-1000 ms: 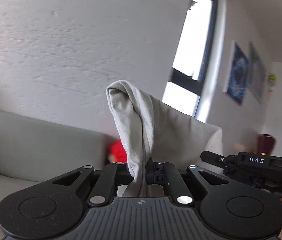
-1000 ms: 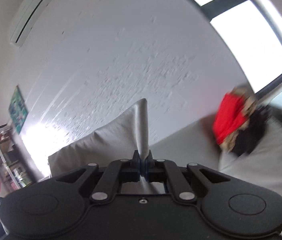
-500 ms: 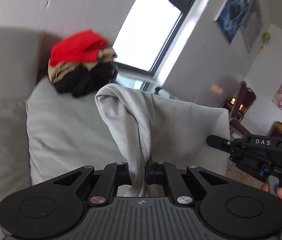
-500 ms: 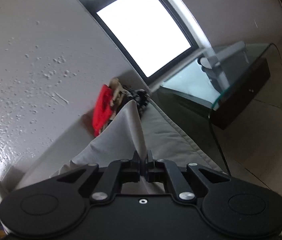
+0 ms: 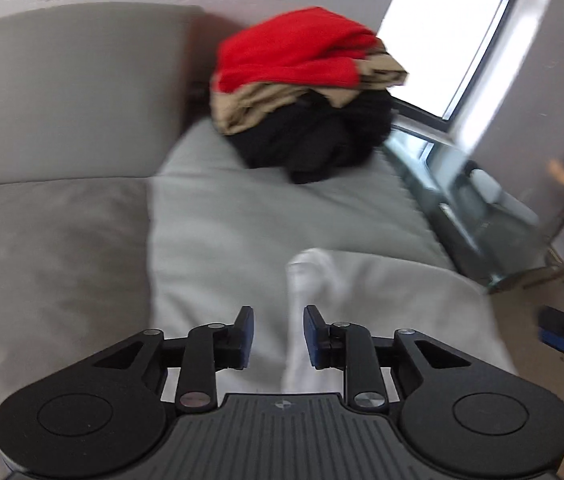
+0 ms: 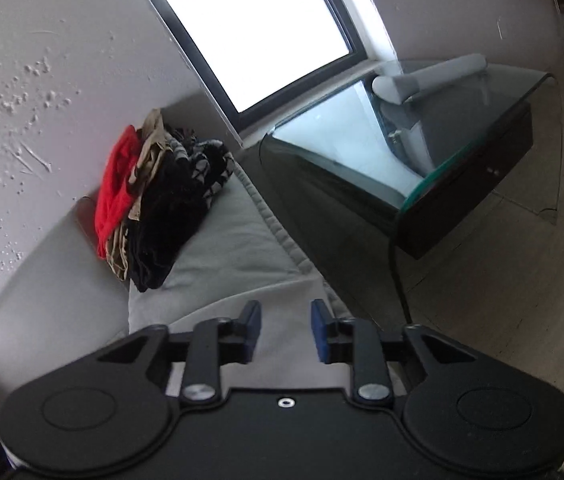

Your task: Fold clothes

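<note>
Both of my grippers are letting go at once, and that is the point of this moment as I read it: the pale grey garment (image 5: 382, 300) is meant to settle onto the sofa cushion (image 5: 218, 216) so I can work it flat instead of in the air. On my left gripper (image 5: 278, 336) the jaws are opening; a ridge of the cloth stands up between the blue pads (image 5: 247, 334), nearer the right one, but I see a gap on the left side and no pinch. The view is blurred, so I cannot say whether the fabric brushes the right pad. On my right gripper (image 6: 286, 330) the jaws are opening too, with the same pale cloth lying below and between them, not squeezed. The garment lies on the cushion just in front of both tools, its far edge bunched into a soft hump. I aimed it here because this stretch of cushion is bare: the pile of other clothes (image 5: 302, 88), red on top, tan and black beneath, sits well apart against the sofa back (image 5: 66, 92). The glass side table (image 6: 422, 152) stands beyond the sofa's end, clear of my reach. Judging by the bunching, the folding proper has barely begun and smoothing comes first.
</note>
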Available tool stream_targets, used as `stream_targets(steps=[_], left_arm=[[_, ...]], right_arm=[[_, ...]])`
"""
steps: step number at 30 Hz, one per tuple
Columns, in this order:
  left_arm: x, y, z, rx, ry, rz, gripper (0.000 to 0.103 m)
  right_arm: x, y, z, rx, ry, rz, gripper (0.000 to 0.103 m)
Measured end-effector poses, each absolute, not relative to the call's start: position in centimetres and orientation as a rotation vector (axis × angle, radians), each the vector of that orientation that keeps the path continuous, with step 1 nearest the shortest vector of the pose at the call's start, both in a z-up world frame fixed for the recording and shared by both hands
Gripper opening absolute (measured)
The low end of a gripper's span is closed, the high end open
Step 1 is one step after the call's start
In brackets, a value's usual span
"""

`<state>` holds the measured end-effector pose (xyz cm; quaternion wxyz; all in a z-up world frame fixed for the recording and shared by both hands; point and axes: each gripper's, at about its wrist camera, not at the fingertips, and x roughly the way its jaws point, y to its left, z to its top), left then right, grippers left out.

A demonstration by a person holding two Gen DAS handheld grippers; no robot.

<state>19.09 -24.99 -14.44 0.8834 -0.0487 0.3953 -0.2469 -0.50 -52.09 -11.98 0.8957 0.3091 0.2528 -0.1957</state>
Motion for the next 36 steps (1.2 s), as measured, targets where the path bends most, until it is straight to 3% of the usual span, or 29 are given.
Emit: stream_targets(steps=[4, 7, 14, 23, 24, 28, 31, 33, 35, 36], left_arm=[[16.0, -23.6, -13.9, -0.094, 0.828, -0.592, 0.015], [11.9, -25.7, -13.5, -0.014, 0.804, -0.708, 0.013], [5.4, -29.7, -16.6, 0.244, 0.918, -0.66, 0.019], [2.0, -29.1, -14.5, 0.259, 0.885, -0.668, 0.022], [2.1, -29.5, -15.1, 0.268, 0.916, -0.669, 0.027], [1.4, -29.1, -15.6, 0.328, 0.968, -0.652, 0.027], [0.6, -27.9, -14.6, 0.327, 1.002, -0.638, 0.028], [-0.1, -27.2, -13.3, 0.332, 1.001, -0.625, 0.039], [-1.0, -26.6, -11.7, 0.334, 0.99, -0.616, 0.045], [-1.3, -26.3, -10.8, 0.325, 0.984, -0.616, 0.048]], right_arm=[[-3.7, -51.1, -11.5, 0.581, 0.565, -0.367, 0.032], [-4.5, -48.8, -12.0, 0.494, 0.639, -0.297, 0.015], [-7.4, -43.8, -14.2, 0.226, 0.819, -0.318, 0.015], [-9.7, -42.7, -12.3, 0.346, 0.75, -0.351, 0.016], [-9.2, -42.7, -12.7, 0.352, 0.761, -0.356, 0.016], [-9.7, -42.0, -13.9, 0.372, 0.855, -0.385, 0.016], [-11.4, -41.7, -13.3, 0.443, 0.881, -0.39, 0.03], [-12.7, -41.5, -12.3, 0.512, 0.87, -0.379, 0.043], [-13.7, -40.8, -10.8, 0.536, 0.841, -0.368, 0.071], [-14.0, -40.4, -10.1, 0.539, 0.826, -0.359, 0.075]])
